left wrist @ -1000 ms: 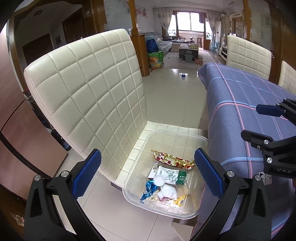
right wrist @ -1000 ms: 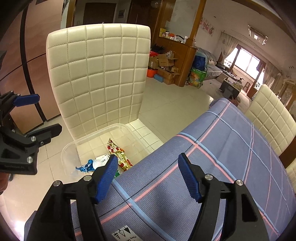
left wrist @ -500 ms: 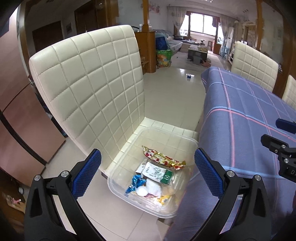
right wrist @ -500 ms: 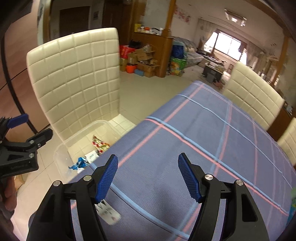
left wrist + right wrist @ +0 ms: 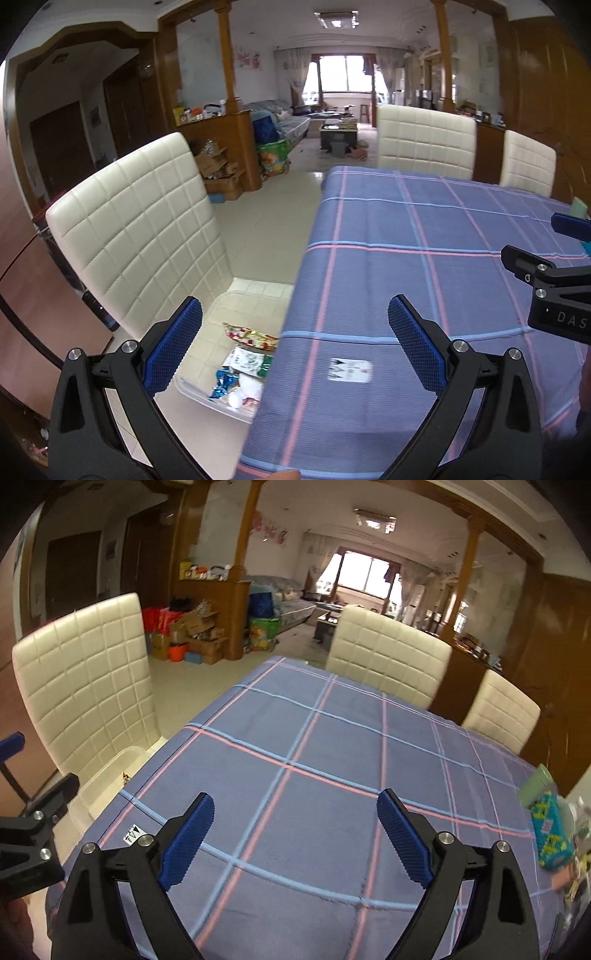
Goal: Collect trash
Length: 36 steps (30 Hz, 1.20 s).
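Observation:
A clear plastic bin (image 5: pixel 207 397) sits on the seat of a cream quilted chair (image 5: pixel 140 229), with several wrappers (image 5: pixel 251 341) inside it. My left gripper (image 5: pixel 295 332) is open and empty, straddling the table's left edge above the bin. My right gripper (image 5: pixel 295 827) hangs over the blue plaid tablecloth (image 5: pixel 332 746); its jaws are opening with nothing between them. At the table's far right edge lie a colourful packet (image 5: pixel 550 834) and a pale green cup (image 5: pixel 537 782). Each gripper shows in the other's view: right gripper (image 5: pixel 535 240), left gripper (image 5: pixel 40 762).
Two more cream chairs (image 5: pixel 388 657) stand at the table's far side. A white label (image 5: pixel 349 370) lies on the cloth near the front edge. Boxes and bags (image 5: pixel 184 635) are piled by a wooden partition beyond the tiled floor.
Both grippers have risen and swung right, from above the bin to over the table. The right jaws stand wider than before. The bin has slid to the lower left of both views.

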{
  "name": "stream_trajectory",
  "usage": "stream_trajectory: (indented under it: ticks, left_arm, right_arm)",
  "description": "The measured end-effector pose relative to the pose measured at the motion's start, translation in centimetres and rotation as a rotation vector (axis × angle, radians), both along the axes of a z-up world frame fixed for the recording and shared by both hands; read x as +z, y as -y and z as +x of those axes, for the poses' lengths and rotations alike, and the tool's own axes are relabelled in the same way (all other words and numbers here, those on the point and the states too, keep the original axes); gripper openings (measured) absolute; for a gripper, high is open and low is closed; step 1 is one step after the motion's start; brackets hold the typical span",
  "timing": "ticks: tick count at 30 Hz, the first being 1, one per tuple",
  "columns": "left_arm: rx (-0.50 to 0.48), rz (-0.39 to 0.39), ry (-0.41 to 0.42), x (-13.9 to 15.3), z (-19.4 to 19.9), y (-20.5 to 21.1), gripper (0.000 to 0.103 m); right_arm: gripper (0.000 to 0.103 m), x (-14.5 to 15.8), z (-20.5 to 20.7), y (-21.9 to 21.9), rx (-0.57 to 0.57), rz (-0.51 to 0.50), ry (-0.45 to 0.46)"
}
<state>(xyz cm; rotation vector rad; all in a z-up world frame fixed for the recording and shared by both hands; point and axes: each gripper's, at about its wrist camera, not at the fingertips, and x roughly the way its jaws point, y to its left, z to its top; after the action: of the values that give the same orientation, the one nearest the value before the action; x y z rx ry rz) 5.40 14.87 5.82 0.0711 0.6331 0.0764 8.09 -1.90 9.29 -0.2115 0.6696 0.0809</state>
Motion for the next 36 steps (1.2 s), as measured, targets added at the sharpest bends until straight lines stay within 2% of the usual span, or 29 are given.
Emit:
stream_trajectory:
  ticks: [4,6,11,17,25,30,36]
  left_arm:
    - [-0.027,0.002,0.005,1.2,-1.0,2.6,0.099]
    - [-0.035,0.029,0.017,2.0,-1.7,4.3,0.099]
    - [-0.090,0.037,0.076,3.5,-3.7,7.3,0.099]
    - [-0.099,0.069,0.116,5.3,-4.7,9.9,0.099]
    - [-0.136,0.073,0.131,6.0,-5.3,11.6,0.099]
    - [-0.154,0.065,0.110,5.8,-5.3,11.6,0.099]
    - [-0.136,0.078,0.110,5.5,-5.2,11.1,0.099]
  right_arm:
    - [0.088,1.1,-2.2,2.9,-0.051,0.034,0.012]
    - [0.088,1.4,-3.1,3.7,-0.069,0.033,0.025]
    - [0.088,2.2,-5.1,5.4,-0.088,0.033,0.033]
    - [0.088,3.7,-7.2,8.1,-0.130,0.063,0.089]
    - [0.088,4.5,-8.5,10.5,-0.179,0.098,0.119]
    - [0.088,4.6,-8.5,10.9,-0.198,0.113,0.120]
    - [0.088,4.5,-8.4,10.6,-0.199,0.119,0.120]
